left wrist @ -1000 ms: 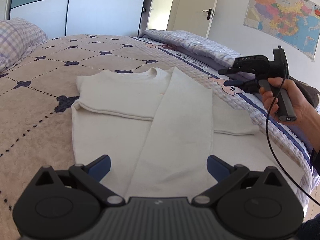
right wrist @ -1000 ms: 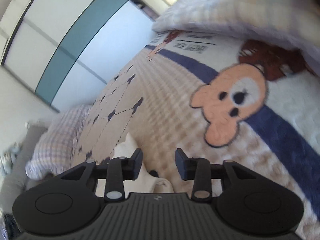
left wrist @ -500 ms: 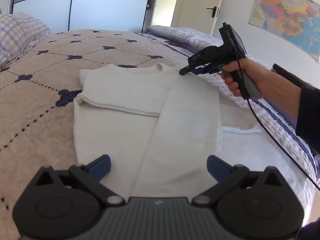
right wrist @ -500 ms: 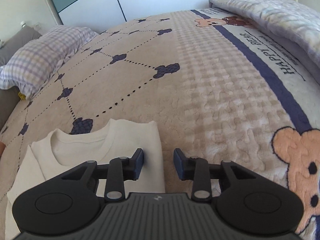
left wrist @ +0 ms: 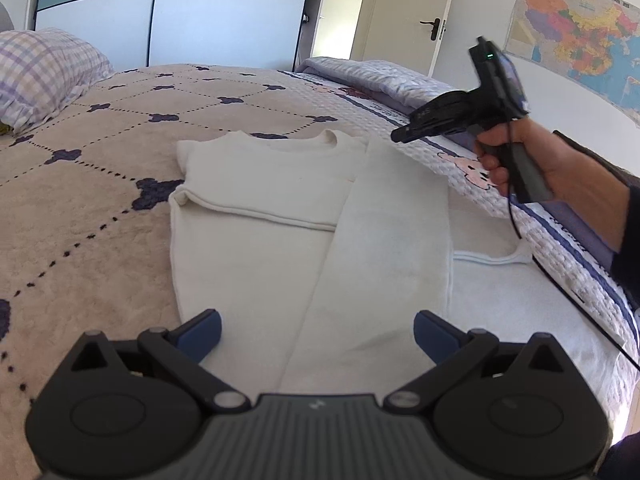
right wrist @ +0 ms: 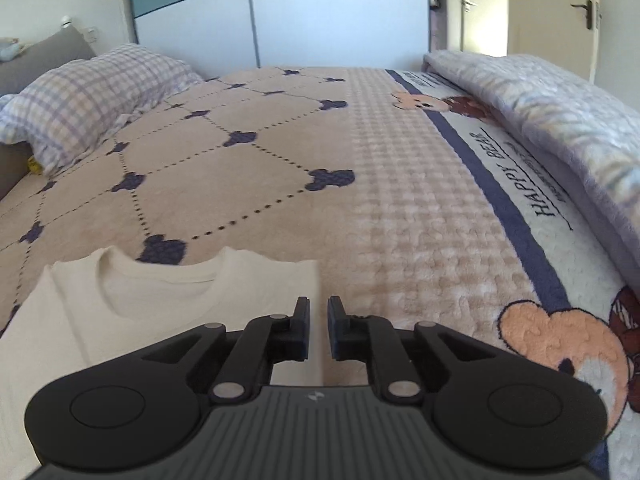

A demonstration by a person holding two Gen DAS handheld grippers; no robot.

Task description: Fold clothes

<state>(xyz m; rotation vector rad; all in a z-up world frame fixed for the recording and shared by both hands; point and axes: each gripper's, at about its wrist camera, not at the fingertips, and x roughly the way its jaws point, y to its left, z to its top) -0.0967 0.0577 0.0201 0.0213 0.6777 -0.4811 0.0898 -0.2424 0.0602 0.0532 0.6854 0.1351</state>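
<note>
A cream sweater [left wrist: 280, 240] lies flat on the bed, collar at the far end, with its right side folded over the middle and one sleeve laid across the chest. My left gripper [left wrist: 318, 332] is open wide, low over the sweater's near hem, holding nothing. In the left wrist view a hand holds my right gripper [left wrist: 400, 136] just above the sweater's far right shoulder. In the right wrist view the right gripper [right wrist: 318, 328] hovers over the folded right edge of the sweater [right wrist: 120, 312]. Its jaws are closing to a narrow gap with nothing between them.
The bed wears a beige blanket [right wrist: 260, 168] with a bear border [right wrist: 560, 344]. A checked pillow [right wrist: 88, 100] lies far left and a folded quilt [right wrist: 540, 112] along the right. A black cable [left wrist: 560, 280] hangs from the right gripper. A wardrobe and door stand behind.
The right gripper has rolled upright and swung from the bear border to the sweater's right shoulder, its jaws narrowing. The left gripper has stayed in place, still wide open.
</note>
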